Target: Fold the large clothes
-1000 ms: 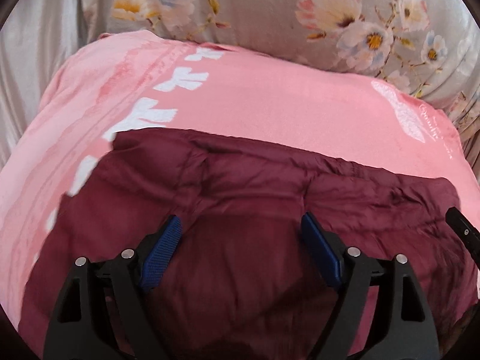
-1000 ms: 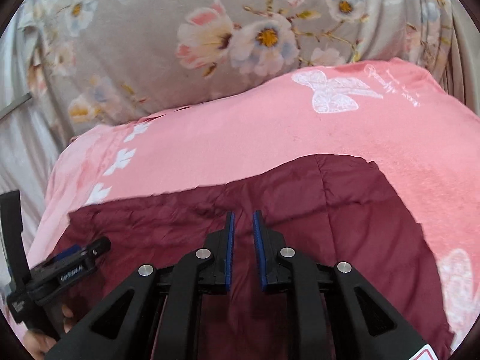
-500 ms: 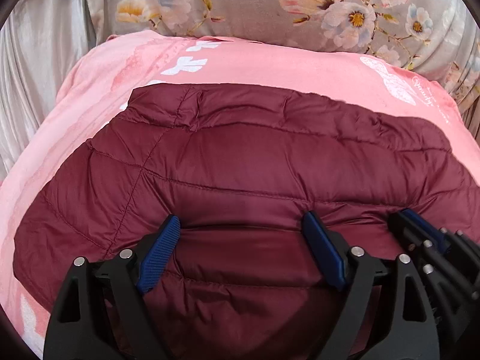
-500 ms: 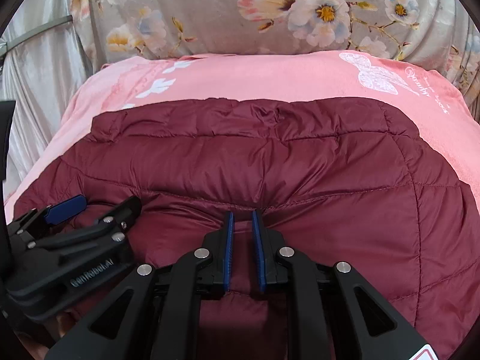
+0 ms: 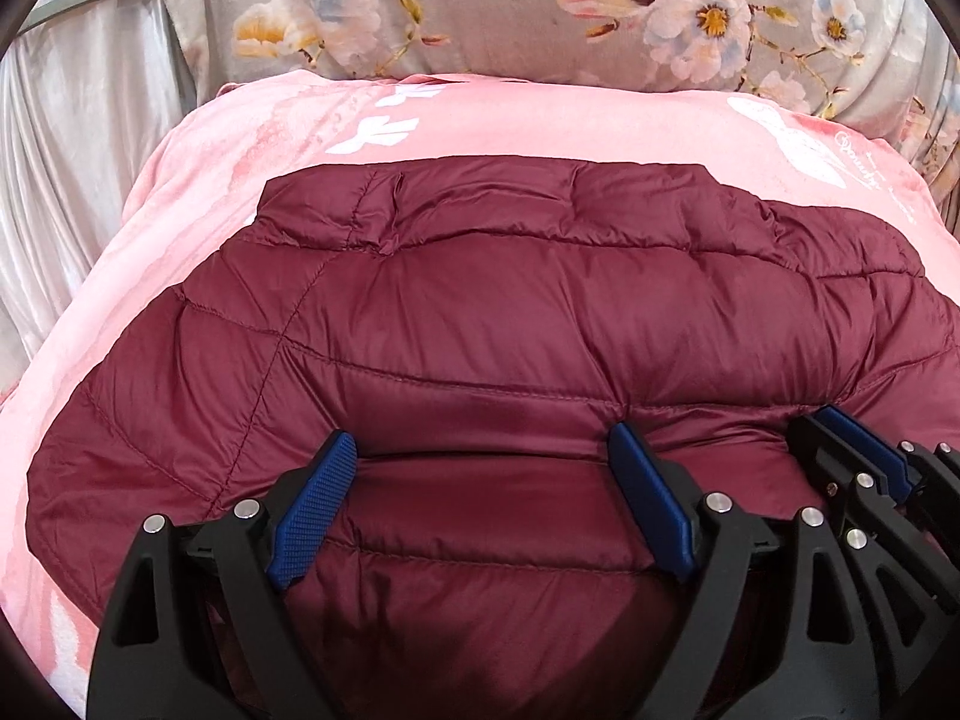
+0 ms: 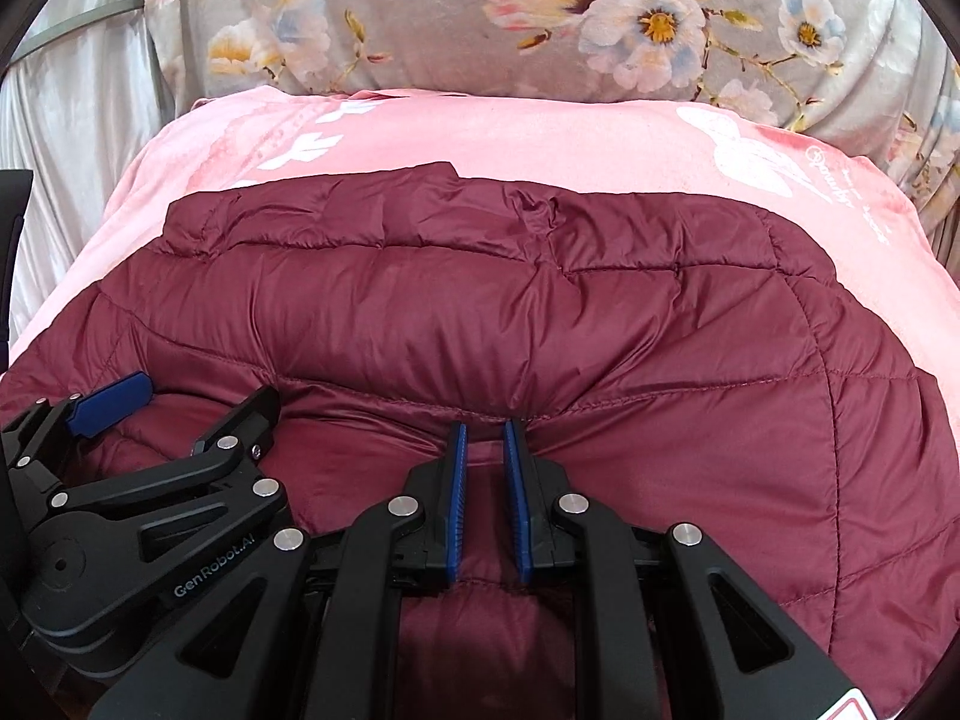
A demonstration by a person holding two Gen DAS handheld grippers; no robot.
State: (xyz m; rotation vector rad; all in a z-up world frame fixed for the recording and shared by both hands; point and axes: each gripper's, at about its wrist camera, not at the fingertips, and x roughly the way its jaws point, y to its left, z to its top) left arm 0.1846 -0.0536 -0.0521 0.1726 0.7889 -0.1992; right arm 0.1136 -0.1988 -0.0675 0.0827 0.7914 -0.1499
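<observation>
A maroon quilted puffer jacket [image 5: 510, 312] lies spread on a pink blanket; it also fills the right wrist view [image 6: 540, 324]. My left gripper [image 5: 480, 456] is open, its blue pads wide apart, resting on the jacket's near part. My right gripper [image 6: 485, 432] is shut on a fold of the jacket, with fabric pinched between its pads. The right gripper shows at the right edge of the left wrist view [image 5: 864, 456]. The left gripper shows at the left of the right wrist view [image 6: 174, 414].
The pink blanket [image 5: 540, 120] with white butterfly prints covers the surface under the jacket. A grey floral fabric [image 6: 540, 18] stands behind it. A silvery curtain [image 5: 72, 150] hangs at the left.
The jacket's upper layer has been laid forward over the blanket and now lies spread out. Both grippers came lower and closer together. The right gripper stays shut on the fabric.
</observation>
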